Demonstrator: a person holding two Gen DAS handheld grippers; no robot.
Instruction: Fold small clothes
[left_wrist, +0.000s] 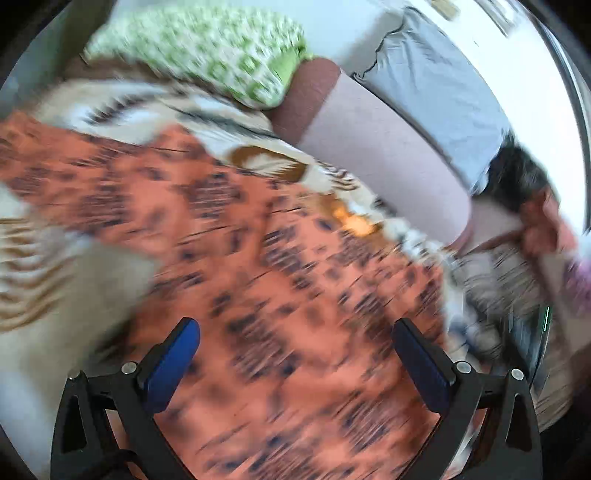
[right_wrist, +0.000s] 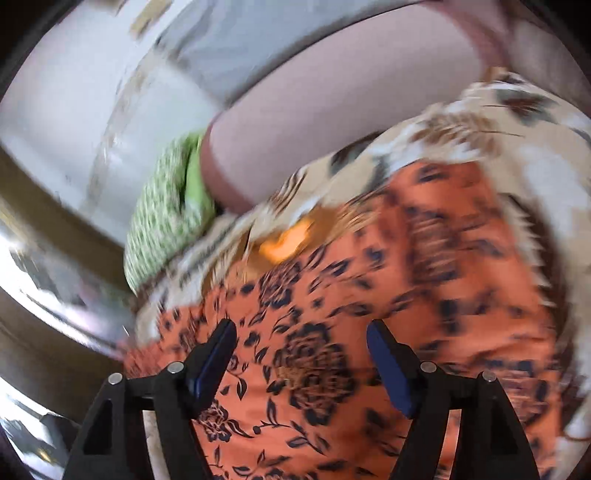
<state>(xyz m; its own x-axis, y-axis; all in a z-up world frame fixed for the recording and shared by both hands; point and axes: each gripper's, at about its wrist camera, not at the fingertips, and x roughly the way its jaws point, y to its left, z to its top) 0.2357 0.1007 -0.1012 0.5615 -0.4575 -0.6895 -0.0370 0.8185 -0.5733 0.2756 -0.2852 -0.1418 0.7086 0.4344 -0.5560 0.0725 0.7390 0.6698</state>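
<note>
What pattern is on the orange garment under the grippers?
Dark navy flowers and leaves on the orange garment; clearest in the right wrist view.

The orange garment (right_wrist: 332, 369) is thin, matt printed cloth, dark flowers and leaves on a smooth weave. Beneath the orange garment lies a blanket (left_wrist: 122, 110) of cream and brown patterned cloth, softer and slightly fuzzy in look. Beyond the orange garment, a green-and-white pillow (left_wrist: 207, 48) is matt woven cloth. Next to it a pale pink mattress edge (left_wrist: 388, 147) looks like dull, finely textured fabric with a brown band. The left gripper (left_wrist: 295, 328) and right gripper (right_wrist: 301, 330) are matt black plastic with small shiny metal pins; their pads (right_wrist: 388, 362) are smooth blue.
</note>
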